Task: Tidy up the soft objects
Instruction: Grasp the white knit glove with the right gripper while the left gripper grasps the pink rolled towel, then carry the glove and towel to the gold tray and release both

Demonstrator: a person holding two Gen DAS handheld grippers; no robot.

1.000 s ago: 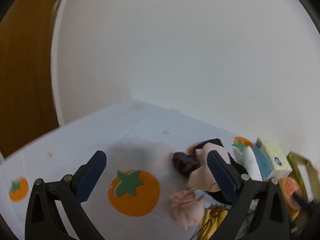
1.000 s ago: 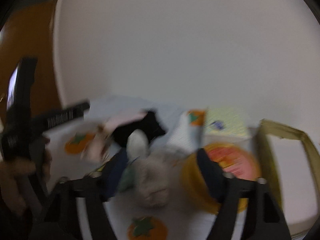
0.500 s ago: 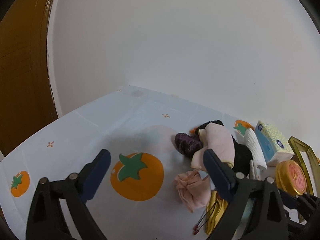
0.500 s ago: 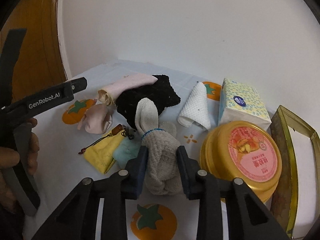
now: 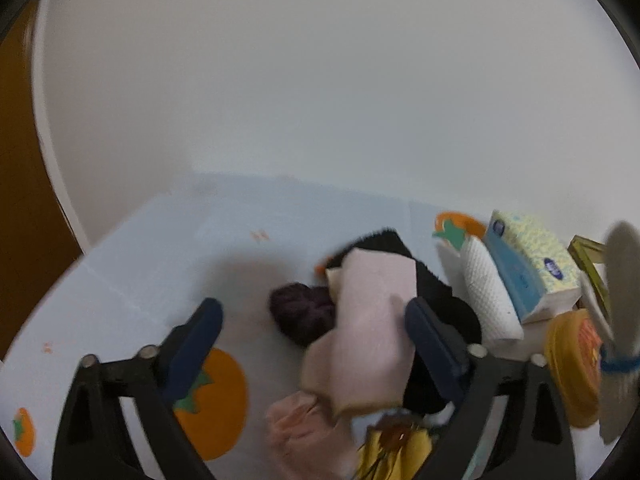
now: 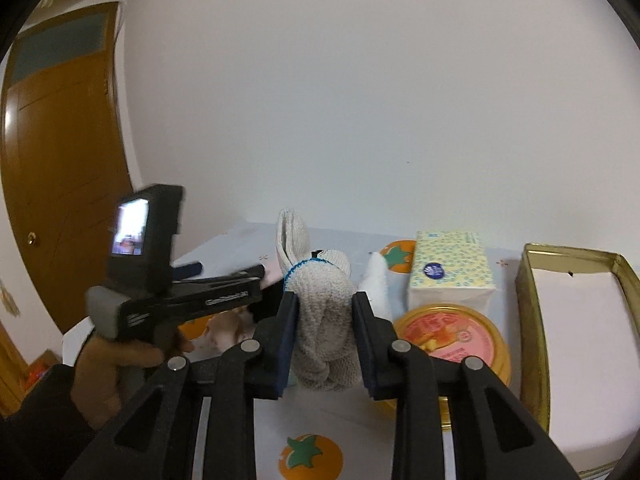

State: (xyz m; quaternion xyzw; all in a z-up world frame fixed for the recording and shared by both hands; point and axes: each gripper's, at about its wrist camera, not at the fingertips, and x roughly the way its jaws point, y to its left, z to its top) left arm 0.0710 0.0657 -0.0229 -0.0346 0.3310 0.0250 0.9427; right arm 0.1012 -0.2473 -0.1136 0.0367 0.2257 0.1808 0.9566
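Right tool (image 6: 323, 330) grips beige sock (image 6: 324, 320); left tool (image 5: 314, 344) gapes wide; labels unreadable.

Tissue box (image 6: 450, 274), round yellow tin (image 6: 456, 338), gold tray (image 6: 532, 312), wooden door (image 6: 60, 160)

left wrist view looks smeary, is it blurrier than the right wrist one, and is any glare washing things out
Yes: the left wrist view is motion-blurred, smearing the pale pink folded cloth and the open left hand-held gripper. The right wrist view is sharp: the right hand-held gripper clamps the grey knitted sock bundle, crisp edges. No glare in either; both bend straight lines toward the rim.
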